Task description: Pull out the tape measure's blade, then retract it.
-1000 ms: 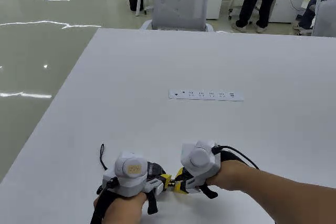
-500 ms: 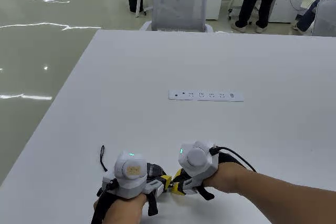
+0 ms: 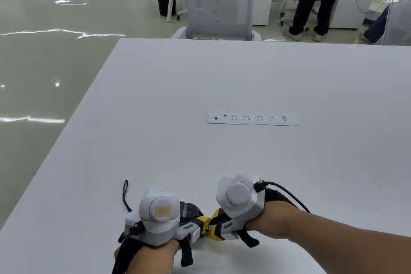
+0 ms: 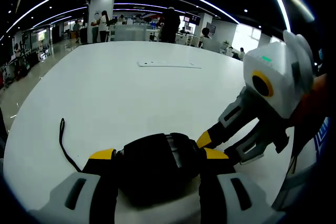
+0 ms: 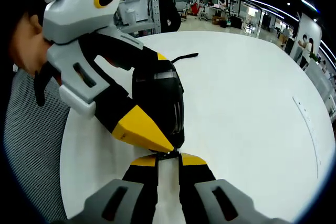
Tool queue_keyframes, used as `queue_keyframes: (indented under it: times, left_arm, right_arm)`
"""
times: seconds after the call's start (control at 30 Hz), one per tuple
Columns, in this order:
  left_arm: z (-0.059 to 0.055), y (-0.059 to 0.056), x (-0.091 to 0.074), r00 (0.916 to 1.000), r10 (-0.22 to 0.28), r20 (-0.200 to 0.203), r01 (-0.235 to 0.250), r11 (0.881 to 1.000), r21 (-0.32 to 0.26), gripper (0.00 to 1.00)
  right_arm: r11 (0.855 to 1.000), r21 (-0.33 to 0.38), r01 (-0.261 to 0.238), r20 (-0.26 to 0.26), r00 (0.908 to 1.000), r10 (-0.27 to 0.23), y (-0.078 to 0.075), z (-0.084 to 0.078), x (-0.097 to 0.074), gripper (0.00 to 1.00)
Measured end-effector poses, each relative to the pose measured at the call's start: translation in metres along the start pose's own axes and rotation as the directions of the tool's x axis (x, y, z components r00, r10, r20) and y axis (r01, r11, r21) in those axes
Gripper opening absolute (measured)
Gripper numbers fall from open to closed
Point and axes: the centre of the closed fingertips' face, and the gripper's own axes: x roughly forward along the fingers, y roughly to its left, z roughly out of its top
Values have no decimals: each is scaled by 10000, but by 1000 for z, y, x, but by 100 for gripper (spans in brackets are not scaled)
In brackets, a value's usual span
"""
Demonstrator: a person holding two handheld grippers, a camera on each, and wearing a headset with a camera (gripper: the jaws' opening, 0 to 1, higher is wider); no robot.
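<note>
The tape measure [image 4: 157, 177], a black case with a thin wrist strap [image 4: 62, 140] trailing off it, sits close to the near edge of the desk [image 3: 257, 75], nearer its left edge than its right, and well apart from the power strip [image 3: 252, 118] at the middle. The left gripper [image 4: 158, 153] is clenched around the case, one yellow-tipped jaw on each side. The right gripper [image 5: 169, 160] meets it from the other side. Its jaws are drawn almost together on a small dark tab [image 5: 168, 154] at the case's mouth, which looks to be the blade's end hook.

No length of blade shows between the two grippers, so the task appears to be at its start: both grasps set, the pull not yet made.

The next move likely calls for the left gripper to pin the case steady while the right draws straight away from the mouth, along the desk, keeping its pinch firm so the thin tab does not slip free.
</note>
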Motion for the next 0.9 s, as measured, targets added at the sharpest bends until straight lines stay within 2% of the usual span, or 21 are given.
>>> queue_keyframes:
  times: [0.33, 0.43, 0.53, 0.6, 0.7, 0.73, 0.77, 0.8, 0.83, 0.9]
  left_arm:
    - [0, 0, 0, 10000, -18, -13, 18, 10000, -5, 60]
    - [1, -1, 1, 9995, -266, -169, 267, 9996, 30, 61]
    - [-1, -2, -3, 9978, -565, -355, 573, 9981, 236, 62]
    - [3, 1, -7, 9987, -519, 4, 518, 9966, 641, 64]
    - [7, 9, -14, 9970, -724, 269, 717, 9971, 270, 70]
    - [7, 14, -17, 9965, -804, 246, 797, 9964, 292, 71]
    - [8, 15, -18, 9945, -988, 335, 975, 9945, 385, 74]
    - [13, 12, -22, 9864, -1518, 623, 1484, 9874, 555, 77]
    - [15, 12, -24, 9822, -1726, 744, 1680, 9837, 642, 80]
    - [14, 17, -31, 9783, -1964, 664, 1921, 9791, 666, 84]
  right_arm:
    - [9999, -145, -29, 2, 10000, 29, 1, 0, 0, 15]
    - [10000, -57, 8, -78, 10000, -8, 0, -3, -1, 16]
    - [9995, -126, 275, -151, 9995, -277, -5, -10, -7, 22]
    - [9991, 147, 385, -135, 9992, -383, -7, -17, -14, 28]
    - [9966, 412, 709, 30, 9975, -711, -11, -24, -28, 32]
    - [9954, 470, 830, 106, 9964, -836, -13, -27, -35, 33]
    - [9942, 540, 934, 176, 9954, -945, -14, -29, -39, 34]
    - [9917, 710, 1070, 291, 9936, -1093, -15, -32, -46, 36]
    - [9897, 809, 1179, 380, 9919, -1213, -16, -34, -51, 37]
    - [9823, 1088, 1527, 632, 9851, -1602, -18, -40, -66, 40]
